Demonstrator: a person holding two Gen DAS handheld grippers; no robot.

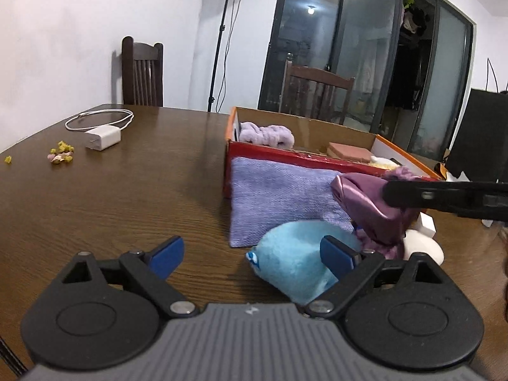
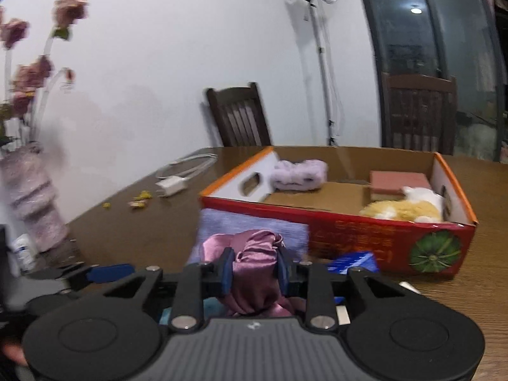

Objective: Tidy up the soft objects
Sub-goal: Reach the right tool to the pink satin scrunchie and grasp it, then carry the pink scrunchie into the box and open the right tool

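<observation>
The right tongs [image 2: 254,270] clench a purple satin scrunchie [image 2: 250,257], lifted just near of the box [image 2: 365,231] and above a lilac cloth [image 1: 279,200]; its lower folds are hidden behind the tong body. The left tongs [image 1: 254,257] hang released, their right pad in front of a blue plush [image 1: 292,260], partly covered. The right view is blurred. In the box lie a headband [image 2: 300,173], a sponge [image 2: 398,181] and a yellow plush [image 2: 403,208]. The brown wooden table [image 1: 111,197] also bears a charger [image 1: 103,138]; chairs [image 1: 143,73] stand beyond.

Black left gripper [image 1: 252,255], blue pads [image 1: 168,255], grey ribbed housing, seemingly matching right gripper [image 2: 254,270]
</observation>
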